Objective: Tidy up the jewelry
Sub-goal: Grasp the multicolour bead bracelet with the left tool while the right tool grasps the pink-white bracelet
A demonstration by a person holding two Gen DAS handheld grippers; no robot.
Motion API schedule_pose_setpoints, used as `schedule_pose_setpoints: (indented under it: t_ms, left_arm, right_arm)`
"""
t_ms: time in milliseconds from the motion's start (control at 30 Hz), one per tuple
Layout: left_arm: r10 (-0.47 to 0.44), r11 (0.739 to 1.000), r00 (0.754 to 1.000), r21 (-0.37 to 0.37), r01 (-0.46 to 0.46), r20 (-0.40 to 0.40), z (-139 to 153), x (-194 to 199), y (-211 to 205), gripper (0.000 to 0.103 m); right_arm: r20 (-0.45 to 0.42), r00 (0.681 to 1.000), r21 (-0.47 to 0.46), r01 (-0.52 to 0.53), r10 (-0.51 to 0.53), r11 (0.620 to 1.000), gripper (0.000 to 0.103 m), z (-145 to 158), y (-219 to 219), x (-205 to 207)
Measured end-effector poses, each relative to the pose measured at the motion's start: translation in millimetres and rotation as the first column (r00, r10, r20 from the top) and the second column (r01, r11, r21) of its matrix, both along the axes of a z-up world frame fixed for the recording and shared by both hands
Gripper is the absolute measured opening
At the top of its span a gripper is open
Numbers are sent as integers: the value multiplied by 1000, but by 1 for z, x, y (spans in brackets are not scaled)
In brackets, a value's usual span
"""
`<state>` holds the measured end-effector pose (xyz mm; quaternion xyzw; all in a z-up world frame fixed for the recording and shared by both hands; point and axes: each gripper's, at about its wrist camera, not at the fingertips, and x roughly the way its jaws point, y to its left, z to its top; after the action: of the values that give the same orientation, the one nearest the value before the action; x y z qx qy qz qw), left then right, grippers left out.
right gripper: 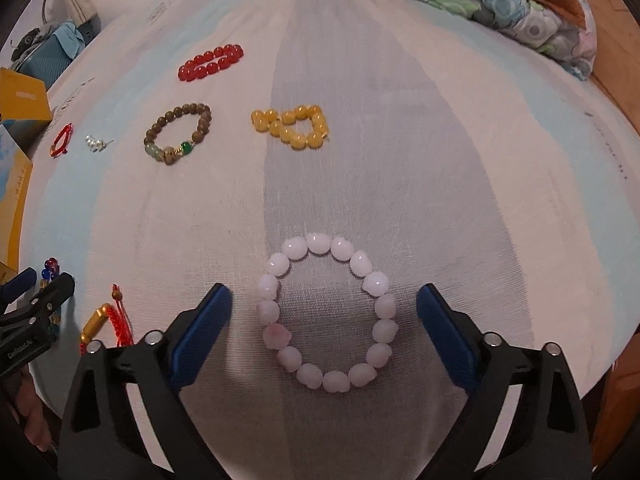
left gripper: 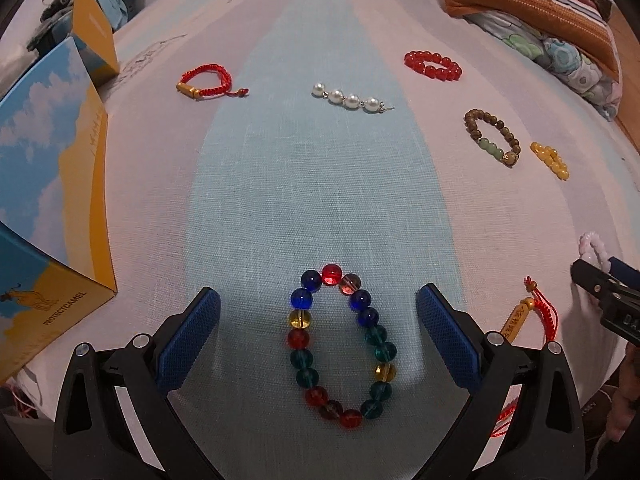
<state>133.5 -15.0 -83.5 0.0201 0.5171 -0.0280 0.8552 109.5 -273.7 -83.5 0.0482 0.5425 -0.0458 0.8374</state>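
Bracelets lie scattered over a striped cloth spread on a bed, with a two-finger gripper poised above each of two of them. The left gripper points steeply down, its blue-padded fingers spread wide on either side of a multicoloured glass-bead bracelet, neither pad touching it. The right gripper likewise stands with fingers spread, straddling a pale pink bead bracelet that rests flat on the cloth, with clear gaps at both sides. Farther off lie a red bead bracelet, a brown wooden bead bracelet, a yellow bead bracelet, a short pearl strand and a red cord bracelet with a gold tube. A second red cord bracelet sits between the two grippers. A blue-and-yellow box stands at the left edge, folded bedding at the far right.
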Motion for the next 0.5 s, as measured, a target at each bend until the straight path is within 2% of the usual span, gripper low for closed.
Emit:
schedule_pose_setpoints:
  t_ms: [100,233,300,367,500]
  left_arm:
    - [-2,1000,1000,0,2,6,1,-1,1,87]
    - [-12,1000,1000,0,12,14,6,-6,3,62]
    - [-16,1000,1000,-1,16,15,7,-7,4,55]
    - [-22,1000,1000,5,22,15,8,-8,3,45]
    - [-33,999,999,8,33,16,9,-9,3,32]
  right_arm:
    - [6,1000,4,-8,8,1000,81,-1,1,0]
    - [16,1000,10,-11,11,1000,70,-1,2,-1]
    - [22,1000,4,-5,5,1000,59,0,1,-2]
    - [26,1000,-3,-1,1,1000,53,1,-1,-3]
    - [32,999,-11,2,-1,1000,38,3,-5,-5]
